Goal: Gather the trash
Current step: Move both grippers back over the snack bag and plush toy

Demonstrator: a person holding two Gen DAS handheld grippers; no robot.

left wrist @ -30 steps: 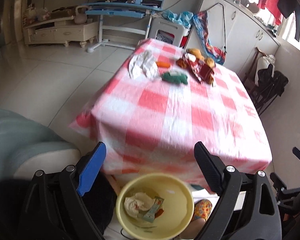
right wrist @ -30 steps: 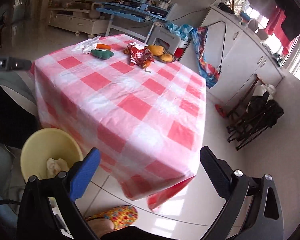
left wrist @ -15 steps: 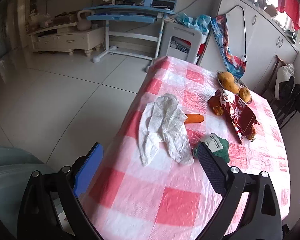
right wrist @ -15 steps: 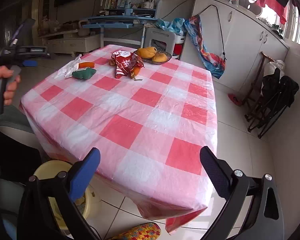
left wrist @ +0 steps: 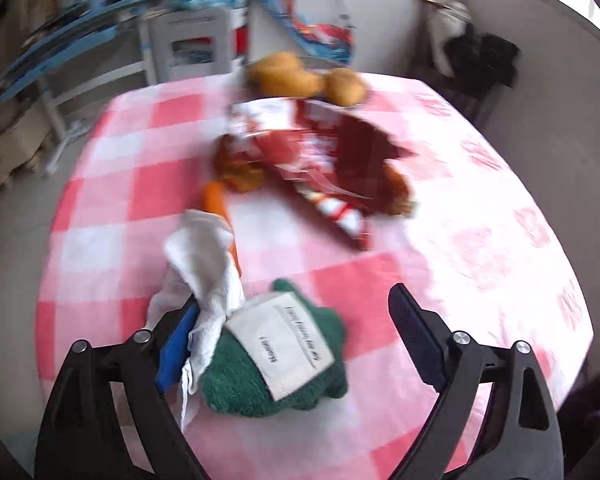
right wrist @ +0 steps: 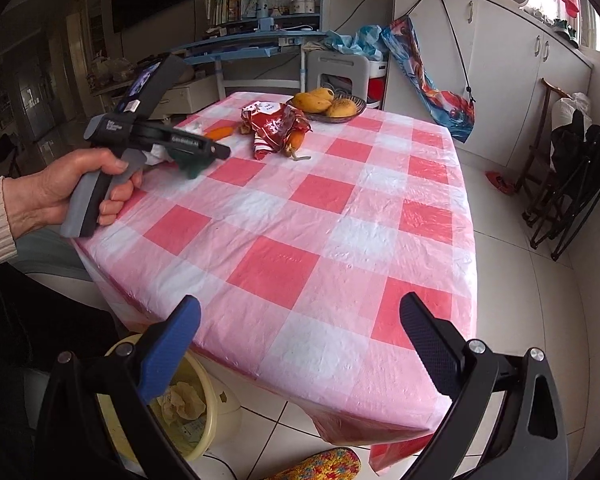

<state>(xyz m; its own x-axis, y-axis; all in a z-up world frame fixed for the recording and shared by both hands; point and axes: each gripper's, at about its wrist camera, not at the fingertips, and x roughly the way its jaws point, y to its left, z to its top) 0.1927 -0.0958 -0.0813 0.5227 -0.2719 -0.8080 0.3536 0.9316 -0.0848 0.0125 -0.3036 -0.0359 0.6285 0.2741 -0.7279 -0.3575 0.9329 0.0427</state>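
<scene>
Your left gripper (left wrist: 296, 322) has swung from the bin (right wrist: 204, 408) to the table's (right wrist: 340, 232) far-left corner; jaws wide, just narrowing, straddling tissue (left wrist: 204, 264) and green toy (left wrist: 276, 352). Contact unclear through blur. Right gripper (right wrist: 296, 340): wide, empty, near edge.

Daylight from right; left-wrist view motion-blurred; fisheye-warped edges.

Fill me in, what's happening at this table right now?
A person is clearing trash with tongs in each hand. The left tongs are open, their jaws just narrowed a little, straddling the green cloth and brushing the white tissue on the checked tablecloth; nothing is gripped yet. The right tongs hang open and empty above the yellow bin, which already holds crumpled paper.
</scene>
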